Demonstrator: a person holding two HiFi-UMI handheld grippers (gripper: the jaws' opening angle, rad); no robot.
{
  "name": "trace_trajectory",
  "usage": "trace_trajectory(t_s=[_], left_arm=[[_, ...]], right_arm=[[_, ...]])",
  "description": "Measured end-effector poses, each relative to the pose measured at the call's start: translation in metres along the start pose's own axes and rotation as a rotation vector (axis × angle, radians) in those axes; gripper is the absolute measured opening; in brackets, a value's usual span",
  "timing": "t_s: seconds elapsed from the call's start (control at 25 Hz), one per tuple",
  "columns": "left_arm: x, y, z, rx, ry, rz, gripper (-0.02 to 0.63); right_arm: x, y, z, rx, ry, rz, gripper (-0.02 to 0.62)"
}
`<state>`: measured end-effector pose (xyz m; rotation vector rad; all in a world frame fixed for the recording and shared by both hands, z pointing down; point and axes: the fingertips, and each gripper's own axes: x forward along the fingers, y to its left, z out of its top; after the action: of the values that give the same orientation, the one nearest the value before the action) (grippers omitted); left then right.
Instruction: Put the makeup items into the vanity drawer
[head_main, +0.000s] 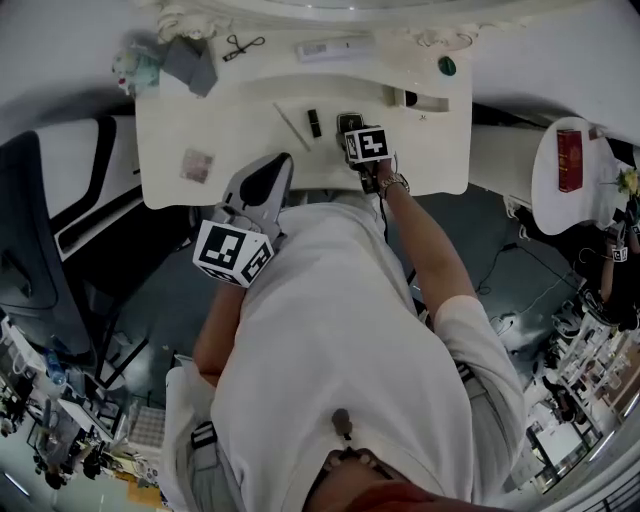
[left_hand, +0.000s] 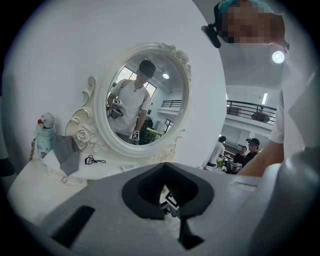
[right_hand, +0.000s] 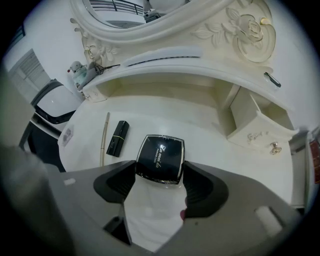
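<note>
Head view: the right gripper (head_main: 352, 135) points down over the compact (head_main: 348, 120) near the middle of the worktop's (head_main: 220, 115) front edge; the left gripper (head_main: 278, 165) hangs off that edge. Left gripper view: its fingers (left_hand: 150, 200) are pressed together, nothing between them; a mirror (left_hand: 145, 100) faces it. Right gripper view: the fingers (right_hand: 117, 182) are spread either side of the compact (right_hand: 161, 158), which lies flat; a lipstick (right_hand: 117, 138) lies just left of it.

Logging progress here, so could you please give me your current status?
Left tool shut, empty. Right tool open around black compact on vanity. Lipstick alongside, outside the jaws.
</note>
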<state>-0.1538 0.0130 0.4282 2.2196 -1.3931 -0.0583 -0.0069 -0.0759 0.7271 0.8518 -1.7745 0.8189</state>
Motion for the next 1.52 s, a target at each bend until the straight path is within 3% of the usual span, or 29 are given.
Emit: trace_trajectory(t_s=[0.4,0.72,1.16,1.52], left_arm=[[0.035,-0.027,0.000,0.018,0.011,-0.082,0.006],[0.085,-0.078,-0.011,0.062,0.060,-0.145,0.006],[0.127,-0.133,-0.018,0.088,0.061,-0.099,0.006],[0.136,-0.150,-0.022,0.097,0.030,0.026,0.006]], right_arm=[[-0.044,-0.024,0.000,0.085,0.015,0.218,0.306],[-0.096,-0.084,-0.020,0.153,-0.028,0.234,0.305],[-0.134,-0.152,-0.007,0.133,-0.090,0.289,0.305],[-0.127,-0.197,0.022,0.119,-0.017,0.315,0.305]])
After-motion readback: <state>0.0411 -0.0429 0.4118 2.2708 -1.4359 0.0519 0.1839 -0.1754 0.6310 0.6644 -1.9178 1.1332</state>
